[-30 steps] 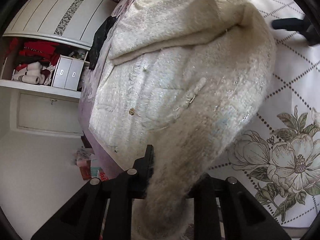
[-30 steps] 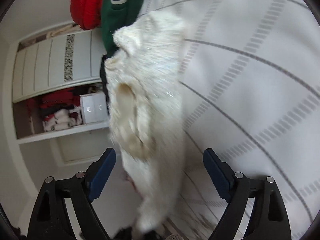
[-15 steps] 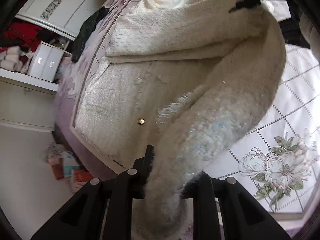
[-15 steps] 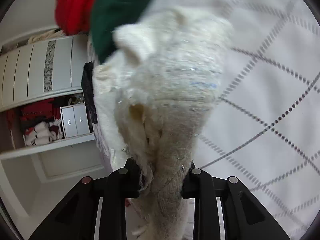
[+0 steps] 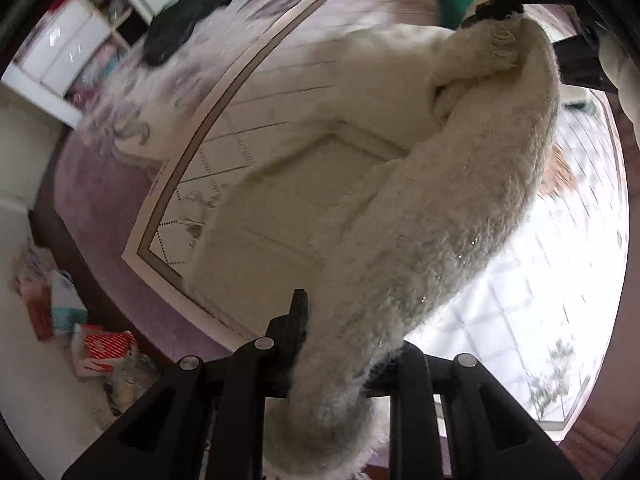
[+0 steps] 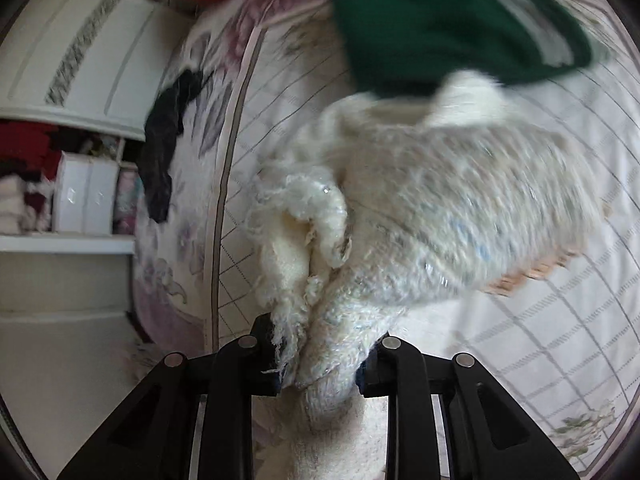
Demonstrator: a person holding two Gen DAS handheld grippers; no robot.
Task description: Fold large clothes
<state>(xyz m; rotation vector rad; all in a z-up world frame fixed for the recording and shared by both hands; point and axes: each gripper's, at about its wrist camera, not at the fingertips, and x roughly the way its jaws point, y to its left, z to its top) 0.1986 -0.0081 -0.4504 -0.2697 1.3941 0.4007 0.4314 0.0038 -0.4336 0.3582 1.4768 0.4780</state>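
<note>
Up front on the left wrist view, your left gripper (image 5: 340, 344) is clamped on a fuzzy edge of the cream jacket (image 5: 320, 184). That edge runs up as a taut ridge to your right gripper (image 5: 500, 4), top right. Jacket body lies flat on the bedspread (image 5: 540, 280); its lower hem sits just inside the spread's printed border, near the bed edge. Bare spread shows right of the ridge. Black garment (image 5: 192, 24) lies well apart, top left. Bags (image 5: 100, 348) sit on the floor beside the bed.

Right wrist view: right gripper (image 6: 320, 356) is closed on a bunched, frayed jacket (image 6: 420, 216) edge. Green garment (image 6: 432, 28) touches the jacket's far side. Bare spread (image 6: 540, 340) lies right. Motion blur hides the hem detail.
</note>
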